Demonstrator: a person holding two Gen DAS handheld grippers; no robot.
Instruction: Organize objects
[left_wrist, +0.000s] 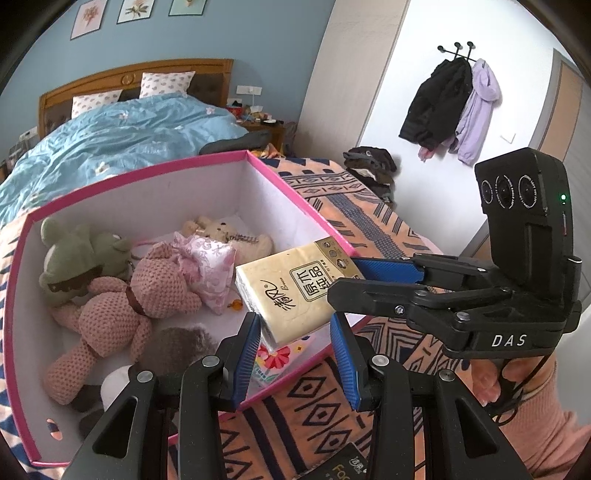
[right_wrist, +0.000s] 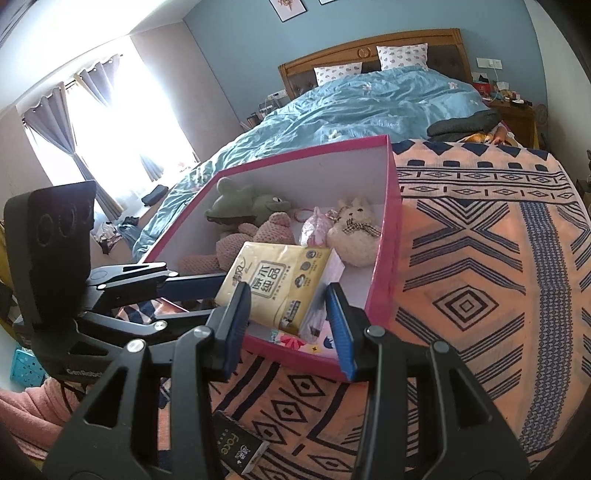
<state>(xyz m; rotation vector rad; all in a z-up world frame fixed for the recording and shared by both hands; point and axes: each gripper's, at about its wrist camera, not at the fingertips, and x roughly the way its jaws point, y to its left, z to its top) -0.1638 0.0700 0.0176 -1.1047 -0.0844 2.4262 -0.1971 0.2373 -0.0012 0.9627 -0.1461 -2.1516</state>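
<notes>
A yellow tissue pack (left_wrist: 295, 291) hangs over the near end of the pink-rimmed box (left_wrist: 288, 184). It also shows in the right wrist view (right_wrist: 280, 284). In the left wrist view the right gripper (left_wrist: 347, 275) comes in from the right and is shut on the pack's right end. My left gripper (left_wrist: 295, 354) is open just below the pack, with nothing between its blue pads (left_wrist: 245, 354). In the right wrist view the pack sits between the right gripper's (right_wrist: 291, 314) pads, and the left gripper (right_wrist: 195, 291) reaches in from the left. The box holds several plush toys (left_wrist: 122, 295) and a flowered pack (left_wrist: 273, 362).
The box (right_wrist: 391, 229) stands on a bed with an orange patterned blanket (right_wrist: 480, 277). A dark packet (right_wrist: 240, 446) lies on the blanket near me. A blue duvet (left_wrist: 110, 140) covers the far bed. Coats (left_wrist: 450, 103) hang on the wall at right.
</notes>
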